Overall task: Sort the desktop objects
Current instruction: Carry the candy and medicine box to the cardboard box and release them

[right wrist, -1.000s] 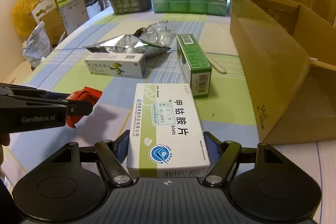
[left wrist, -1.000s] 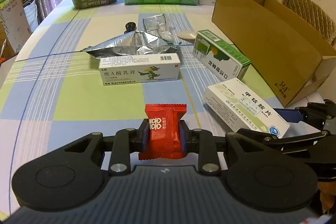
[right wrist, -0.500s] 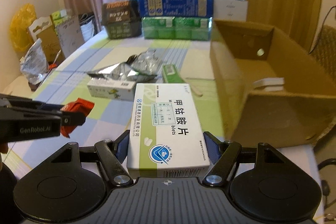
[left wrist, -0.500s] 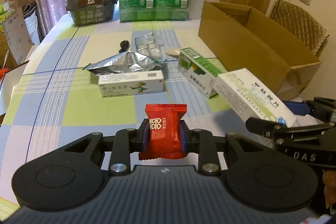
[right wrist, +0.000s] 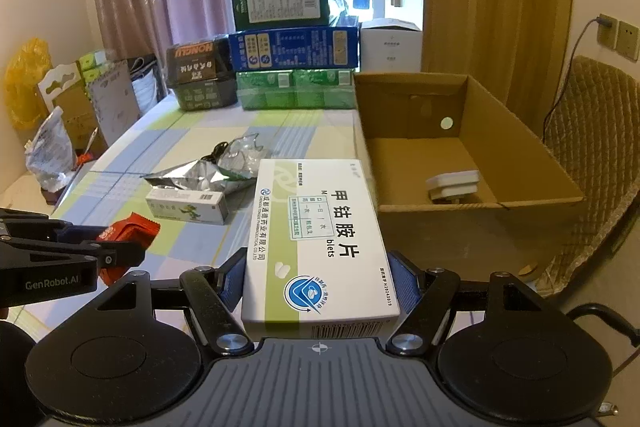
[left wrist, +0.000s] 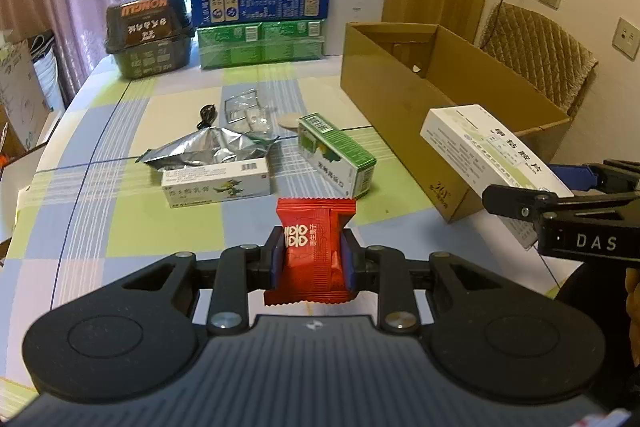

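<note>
My left gripper [left wrist: 312, 259] is shut on a red snack packet [left wrist: 314, 251], held above the near table edge; the same packet [right wrist: 128, 233] shows at the left of the right wrist view. A white and green medicine box [right wrist: 316, 243] sits flat between the fingers of my right gripper [right wrist: 318, 279], which is shut on it, raised just left of the open cardboard box [right wrist: 472, 163]. From the left wrist view that medicine box [left wrist: 492, 155] hangs in front of the cardboard box [left wrist: 404, 95]. A small white object [right wrist: 454, 185] lies inside the cardboard box.
On the checked tablecloth [left wrist: 120, 219] lie a white ointment box [left wrist: 216, 183], a green carton [left wrist: 336, 153], a crumpled foil bag [left wrist: 208, 149], clear wrappers [left wrist: 246, 109] and a black cable [left wrist: 206, 115]. Stacked boxes [left wrist: 260, 27] and a dark noodle tub [left wrist: 148, 35] line the far edge. A chair [right wrist: 592, 131] stands at right.
Both grippers have risen and pulled back from the table with their loads. The medicine box left the tabletop and now hangs beside the cardboard box, whose inside has come into view.
</note>
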The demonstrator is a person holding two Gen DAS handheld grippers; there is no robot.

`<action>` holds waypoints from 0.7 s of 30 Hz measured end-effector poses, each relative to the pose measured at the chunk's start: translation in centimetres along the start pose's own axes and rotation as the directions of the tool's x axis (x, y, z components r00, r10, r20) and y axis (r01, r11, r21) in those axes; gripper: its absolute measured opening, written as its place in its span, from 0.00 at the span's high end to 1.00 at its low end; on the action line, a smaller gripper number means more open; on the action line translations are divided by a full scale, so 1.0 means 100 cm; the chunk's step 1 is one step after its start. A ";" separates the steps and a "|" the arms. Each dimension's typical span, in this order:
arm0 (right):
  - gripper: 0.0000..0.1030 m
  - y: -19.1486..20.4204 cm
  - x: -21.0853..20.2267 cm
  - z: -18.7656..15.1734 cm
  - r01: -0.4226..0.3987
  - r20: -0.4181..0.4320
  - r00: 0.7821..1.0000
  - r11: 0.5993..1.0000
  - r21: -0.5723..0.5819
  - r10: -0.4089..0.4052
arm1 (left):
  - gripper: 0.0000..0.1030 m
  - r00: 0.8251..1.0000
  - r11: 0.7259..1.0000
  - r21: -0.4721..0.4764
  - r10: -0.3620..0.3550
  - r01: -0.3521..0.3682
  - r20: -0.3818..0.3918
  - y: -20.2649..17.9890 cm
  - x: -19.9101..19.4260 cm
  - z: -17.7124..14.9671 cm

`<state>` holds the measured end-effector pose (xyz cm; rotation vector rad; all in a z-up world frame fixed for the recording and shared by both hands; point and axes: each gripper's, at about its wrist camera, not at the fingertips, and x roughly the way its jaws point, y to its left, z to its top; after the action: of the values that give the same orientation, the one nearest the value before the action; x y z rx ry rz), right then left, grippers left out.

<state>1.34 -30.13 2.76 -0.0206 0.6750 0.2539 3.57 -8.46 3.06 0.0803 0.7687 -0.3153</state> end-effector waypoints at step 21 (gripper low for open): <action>0.33 -0.022 -0.011 0.005 0.013 0.017 1.000 0.999 0.052 -0.014 | 0.77 0.999 0.998 0.035 -0.043 0.043 0.011 -0.025 0.003 0.016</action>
<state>1.40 -32.49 3.68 0.0266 0.6640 0.2228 4.06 -11.21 4.16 0.0941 0.7542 -0.3698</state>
